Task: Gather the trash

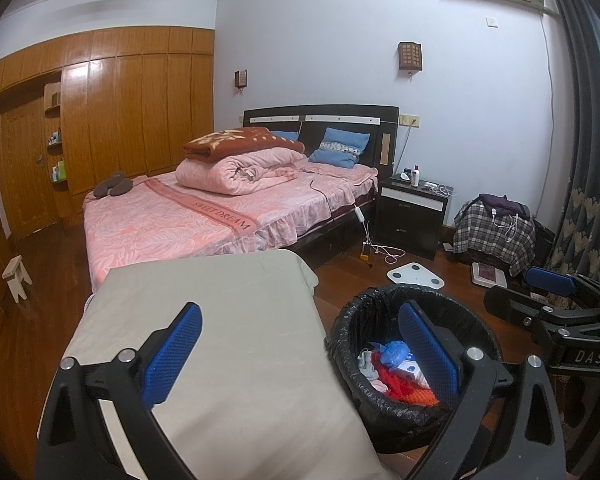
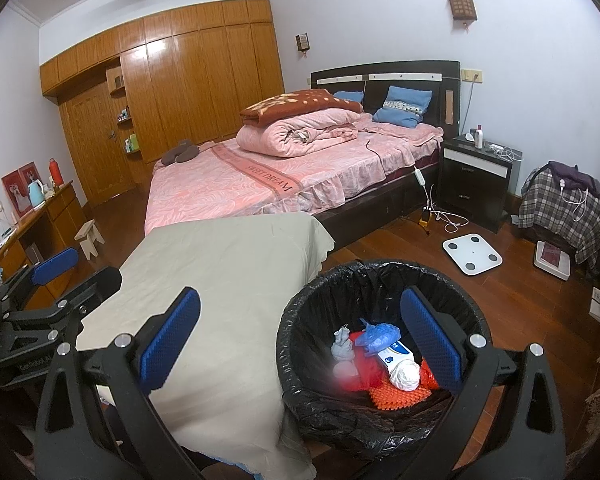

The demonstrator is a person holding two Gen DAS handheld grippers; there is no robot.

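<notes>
A round bin lined with a black bag (image 2: 340, 276) stands on the wood floor, right of a table under a beige cloth (image 2: 220, 264). Inside lie a crumpled blue piece (image 2: 380, 334), a white paper wad (image 2: 405, 374), a white-and-blue pack, red wrapping and orange netting. My right gripper (image 2: 300, 340) hangs open and holds nothing, its right finger over the bin and its left over the cloth. My left gripper (image 1: 300, 354) is likewise open with nothing in it, straddling the table edge and the bin (image 1: 380, 292). Each view shows the other gripper's blue pad (image 1: 552, 282) at its side.
Beyond the table is a bed with pink covers (image 1: 204, 216). A dark nightstand (image 1: 412, 216) stands beside it. A white scale (image 2: 472, 254) and loose cables lie on the floor. A plaid-draped seat (image 1: 496, 232) is at the right, a small stool (image 2: 90, 236) and a wooden dresser at the left.
</notes>
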